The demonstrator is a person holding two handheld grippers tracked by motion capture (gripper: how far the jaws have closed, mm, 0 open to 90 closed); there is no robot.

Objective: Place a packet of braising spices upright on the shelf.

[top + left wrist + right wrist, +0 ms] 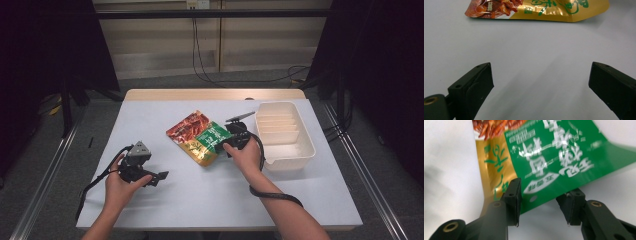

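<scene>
1. The green snack pouch (214, 136) lies mid-table, overlapping a red-and-gold pouch (187, 131) at its 9 o'clock; a cream divided tray (300, 148) sits at its 3 o'clock.
2. The right gripper (231, 140) is placed at the green pouch's edge; in the right gripper view (541, 202) the jaws are seen part-open, straddling that edge, pads not judged to be pressing.
3. The left gripper (160, 177) is rested at 7 o'clock, jaws wide, nothing held.
4. Step judged: grasping. Next, the jaws need closing on the edge before a lift toward the tray.
</scene>
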